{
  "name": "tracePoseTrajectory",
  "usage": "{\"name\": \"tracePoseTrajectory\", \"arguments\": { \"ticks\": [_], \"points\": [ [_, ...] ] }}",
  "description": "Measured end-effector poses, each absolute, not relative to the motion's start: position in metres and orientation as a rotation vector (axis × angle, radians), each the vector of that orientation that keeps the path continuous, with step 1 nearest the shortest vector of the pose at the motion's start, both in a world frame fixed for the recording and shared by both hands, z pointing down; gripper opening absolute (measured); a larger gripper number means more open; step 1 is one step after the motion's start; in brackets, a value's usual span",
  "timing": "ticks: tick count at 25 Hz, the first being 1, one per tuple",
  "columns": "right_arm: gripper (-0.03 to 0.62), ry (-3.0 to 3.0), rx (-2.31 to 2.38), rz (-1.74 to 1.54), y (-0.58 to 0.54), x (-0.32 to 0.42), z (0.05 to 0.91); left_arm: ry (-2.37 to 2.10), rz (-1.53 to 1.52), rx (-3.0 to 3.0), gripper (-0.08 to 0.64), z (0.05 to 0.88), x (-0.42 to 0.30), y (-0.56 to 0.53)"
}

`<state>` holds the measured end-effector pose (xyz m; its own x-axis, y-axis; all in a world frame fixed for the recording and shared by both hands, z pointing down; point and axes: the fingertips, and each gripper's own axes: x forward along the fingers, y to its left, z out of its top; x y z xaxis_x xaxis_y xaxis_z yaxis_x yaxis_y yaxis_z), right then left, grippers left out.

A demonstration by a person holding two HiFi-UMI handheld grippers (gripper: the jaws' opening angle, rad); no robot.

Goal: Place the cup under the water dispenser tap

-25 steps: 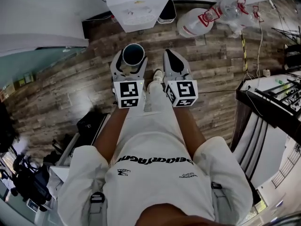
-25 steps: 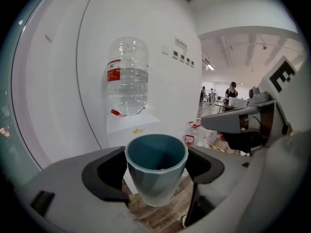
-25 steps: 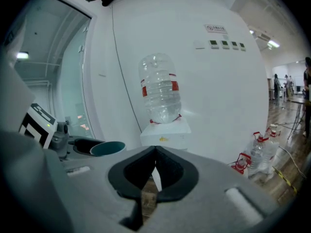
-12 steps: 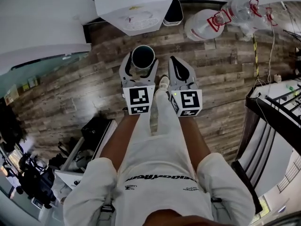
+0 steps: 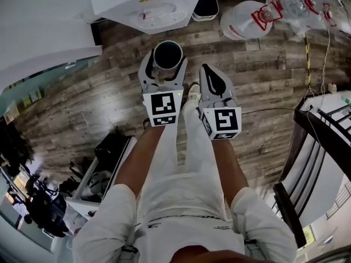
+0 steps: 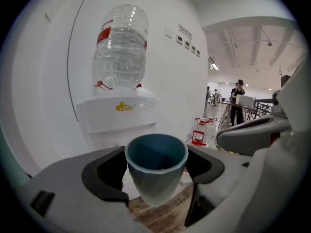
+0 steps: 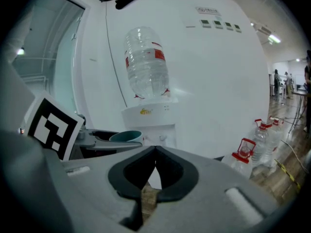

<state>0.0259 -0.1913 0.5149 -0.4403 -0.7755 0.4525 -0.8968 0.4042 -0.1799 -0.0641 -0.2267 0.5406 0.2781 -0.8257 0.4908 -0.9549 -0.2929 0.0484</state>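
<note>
Head view down, others toward dispenser (image 6: 119,116)

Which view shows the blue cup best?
Left gripper view: the cup sits upright, centred, in the left gripper. Head view shows its mouth from above; right gripper view only its rim.

Your left gripper (image 5: 166,64) is held out ahead of you, its jaws closed on the sides of the cup (image 5: 168,54), which stands upright between them. Your right gripper (image 5: 210,73) sits just beside it, jaws pressed together and empty. Your left forearm (image 5: 143,159) and right forearm (image 5: 227,163) reach forward, roughly parallel.
</note>
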Motion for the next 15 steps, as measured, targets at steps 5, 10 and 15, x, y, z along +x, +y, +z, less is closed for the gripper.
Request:
{"name": "tracePoseTrajectory", "arguments": {
  "ticks": [5,10,15],
  "points": [
    [-0.002,-2.364,1.463,0.592,-0.196,0.029,0.542,-1.623,0.539,2.221,0.363,0.582,-0.062,-0.245],
    [-0.002,-2.36,1.475,0.598,-0.199,0.037,0.565,-1.633,0.528,2.231,0.364,0.615,-0.061,-0.269],
    [-0.002,-2.337,1.501,0.628,-0.2,0.047,0.592,-1.646,0.523,2.25,0.364,0.647,-0.062,-0.293]
  ]
}}
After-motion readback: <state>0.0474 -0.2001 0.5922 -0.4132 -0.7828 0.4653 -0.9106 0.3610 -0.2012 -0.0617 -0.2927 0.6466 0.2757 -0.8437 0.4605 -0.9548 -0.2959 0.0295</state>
